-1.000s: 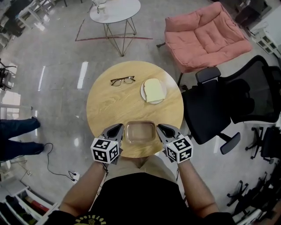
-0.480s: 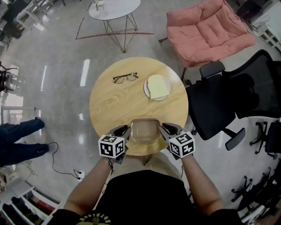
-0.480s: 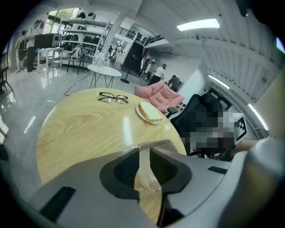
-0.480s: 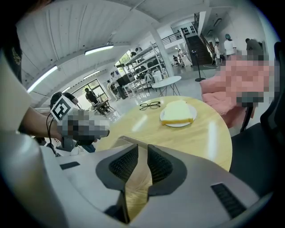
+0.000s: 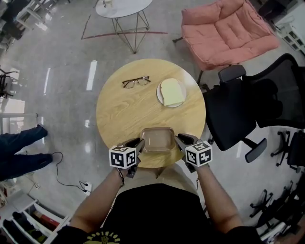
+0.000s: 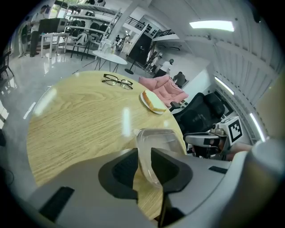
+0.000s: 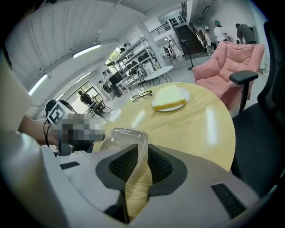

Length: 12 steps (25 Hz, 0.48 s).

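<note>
A clear plastic container (image 5: 157, 139) is held over the near edge of the round wooden table (image 5: 128, 112). My left gripper (image 5: 137, 145) is shut on the container's left rim (image 6: 144, 156). My right gripper (image 5: 180, 141) is shut on its right rim (image 7: 141, 153). In both gripper views the container (image 6: 161, 138) (image 7: 122, 135) appears tilted up off the tabletop. Farther across the table lies a white plate with a slice of bread (image 5: 171, 92) (image 6: 152, 102) (image 7: 169, 98), and to its left a pair of glasses (image 5: 135, 81) (image 6: 116, 81) (image 7: 142, 95).
A black office chair (image 5: 248, 107) stands right of the table. A pink cushioned seat (image 5: 228, 28) and a white side table (image 5: 125, 7) are farther off. A person's legs (image 5: 19, 147) and a floor cable (image 5: 66, 177) are at the left.
Both grippers, shut on the container's rims, have lifted it: it now rises tilted above the jaws in both gripper views, where before only its edge showed.
</note>
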Tool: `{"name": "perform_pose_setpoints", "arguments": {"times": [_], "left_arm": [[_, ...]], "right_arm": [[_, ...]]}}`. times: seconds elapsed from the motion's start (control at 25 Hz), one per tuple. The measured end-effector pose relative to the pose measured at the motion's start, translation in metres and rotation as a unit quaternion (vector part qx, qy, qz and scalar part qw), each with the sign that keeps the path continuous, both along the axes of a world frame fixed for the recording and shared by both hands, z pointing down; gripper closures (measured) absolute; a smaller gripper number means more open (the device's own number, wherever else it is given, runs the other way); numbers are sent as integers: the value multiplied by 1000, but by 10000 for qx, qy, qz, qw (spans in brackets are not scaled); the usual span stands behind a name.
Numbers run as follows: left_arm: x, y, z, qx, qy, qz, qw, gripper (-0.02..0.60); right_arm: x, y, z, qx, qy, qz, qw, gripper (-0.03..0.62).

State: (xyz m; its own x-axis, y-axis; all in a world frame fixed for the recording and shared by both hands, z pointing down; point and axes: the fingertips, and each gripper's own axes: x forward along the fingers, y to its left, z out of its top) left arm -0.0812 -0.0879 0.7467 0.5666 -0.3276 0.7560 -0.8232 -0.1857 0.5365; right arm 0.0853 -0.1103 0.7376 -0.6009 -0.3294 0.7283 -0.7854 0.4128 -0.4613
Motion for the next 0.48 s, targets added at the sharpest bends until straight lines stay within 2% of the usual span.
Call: {"name": "perform_pose_setpoints", "arguments": {"times": [0.32,0.48], "left_arm": [[2,-3,4,-3,8,1,10000,476],[3,-3,7,-67,89,-76,9999,471]], "right_arm": [[-3,4,13,-255,-51,10,9997,511],[-5,5,17,-361,-44,-32,9993,533]]}}
